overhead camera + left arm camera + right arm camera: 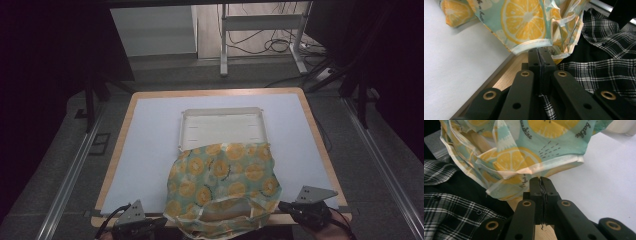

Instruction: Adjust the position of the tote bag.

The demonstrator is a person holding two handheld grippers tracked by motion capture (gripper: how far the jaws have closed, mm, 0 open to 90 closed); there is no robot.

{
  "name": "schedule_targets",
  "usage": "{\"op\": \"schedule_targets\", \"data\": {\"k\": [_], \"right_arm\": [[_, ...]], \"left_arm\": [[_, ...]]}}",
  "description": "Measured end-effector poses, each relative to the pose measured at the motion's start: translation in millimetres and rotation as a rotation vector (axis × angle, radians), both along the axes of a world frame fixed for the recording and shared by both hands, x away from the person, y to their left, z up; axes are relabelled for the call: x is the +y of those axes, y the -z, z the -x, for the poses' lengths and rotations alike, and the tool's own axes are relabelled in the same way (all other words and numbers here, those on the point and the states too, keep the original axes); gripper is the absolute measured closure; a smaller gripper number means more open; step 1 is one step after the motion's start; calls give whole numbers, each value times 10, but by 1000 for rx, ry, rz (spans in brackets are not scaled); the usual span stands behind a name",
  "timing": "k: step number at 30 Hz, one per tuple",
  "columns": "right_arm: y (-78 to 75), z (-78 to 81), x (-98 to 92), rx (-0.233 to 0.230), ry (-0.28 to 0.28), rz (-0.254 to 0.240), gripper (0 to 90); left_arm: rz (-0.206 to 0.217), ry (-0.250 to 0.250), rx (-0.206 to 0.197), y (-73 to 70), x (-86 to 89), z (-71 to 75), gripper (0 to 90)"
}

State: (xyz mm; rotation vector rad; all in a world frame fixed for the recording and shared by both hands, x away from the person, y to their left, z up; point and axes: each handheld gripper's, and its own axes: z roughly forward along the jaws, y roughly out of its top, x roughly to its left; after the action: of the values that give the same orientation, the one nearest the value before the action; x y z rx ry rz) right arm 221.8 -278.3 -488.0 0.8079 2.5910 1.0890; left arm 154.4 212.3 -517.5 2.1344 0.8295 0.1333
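Observation:
A cloth bag [222, 180] printed with lemon slices lies on the white mat, its far end over the near rim of a white tray [220, 111]. Its mouth faces the near table edge and gapes between my two grippers. My left gripper [159, 221] is at the bag's near left corner. In the left gripper view the left gripper [539, 50] has its jaws pressed together on the white hem of the bag [524, 17]. My right gripper [281, 205] is at the near right corner. In the right gripper view the right gripper [541, 179] is shut on the bag's [524, 157] folded hem.
The white mat [150, 150] covers a wooden table top whose near edge [511, 70] runs under the grippers. A person's black-and-white plaid shirt [604, 62] is just behind the bag's mouth. A desk frame and cables [265, 45] stand beyond the table.

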Motion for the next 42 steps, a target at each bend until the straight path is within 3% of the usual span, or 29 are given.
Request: {"op": "schedule_targets", "data": {"k": [9, 15, 22, 33, 42], "right_arm": [[5, -17, 92, -3, -27, -32, 874], [-23, -45, 139, -8, -42, -74, 871], [-44, -96, 241, -6, -65, -105, 871], [-123, -174, 308, -35, -67, -138, 871], [-189, -254, 385, -54, -76, -147, 871]], "left_arm": [[-22, 49, 9, 2, -151, -56, 895], [-9, 75, 16, 7, -233, -122, 895], [-12, 74, 8, 15, -287, -187, 893], [14, 24, -76, -127, -332, -348, 892], [43, 3, -119, -247, -353, -471, 893]]}}
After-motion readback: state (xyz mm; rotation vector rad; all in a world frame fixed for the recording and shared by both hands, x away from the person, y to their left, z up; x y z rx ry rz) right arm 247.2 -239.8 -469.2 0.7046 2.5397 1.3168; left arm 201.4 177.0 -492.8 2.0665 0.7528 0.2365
